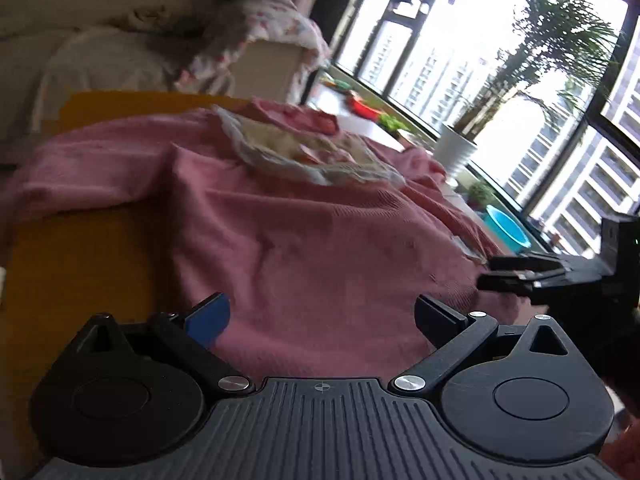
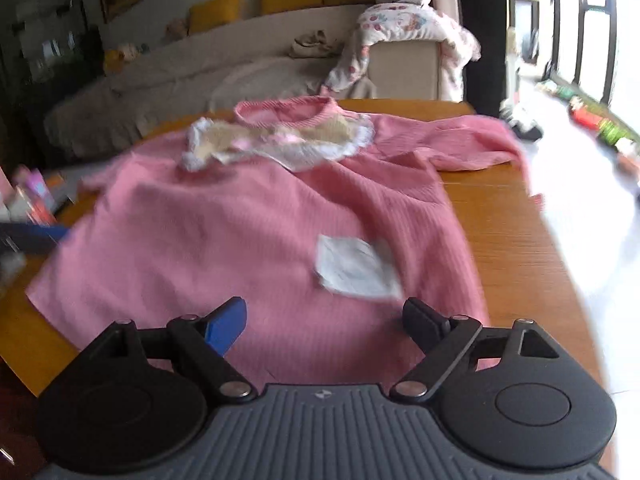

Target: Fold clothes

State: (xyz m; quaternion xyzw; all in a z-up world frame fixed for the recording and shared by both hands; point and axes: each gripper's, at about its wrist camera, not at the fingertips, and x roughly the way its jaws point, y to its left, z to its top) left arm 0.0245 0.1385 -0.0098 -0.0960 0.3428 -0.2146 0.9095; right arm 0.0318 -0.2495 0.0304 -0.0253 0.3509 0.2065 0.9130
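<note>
A pink knit sweater [image 2: 224,216] with a white frilly collar [image 2: 280,140] lies spread on the wooden table [image 2: 516,240], neck at the far side. A white label [image 2: 356,268] lies on its lower right part. One sleeve [image 2: 460,140] stretches to the right. My right gripper [image 2: 324,324] is open just above the near hem, holding nothing. In the left wrist view the same sweater [image 1: 312,248] fills the middle, and my left gripper [image 1: 320,320] is open over its edge. The right gripper's fingers [image 1: 516,276] show at the right, close together over the cloth there.
A sofa [image 2: 248,68] with yellow cushions and a floral blanket [image 2: 408,24] stands behind the table. Small items [image 2: 32,200] sit at the table's left edge. Windows, a potted plant [image 1: 456,148] and a blue basin [image 1: 506,232] are to the right.
</note>
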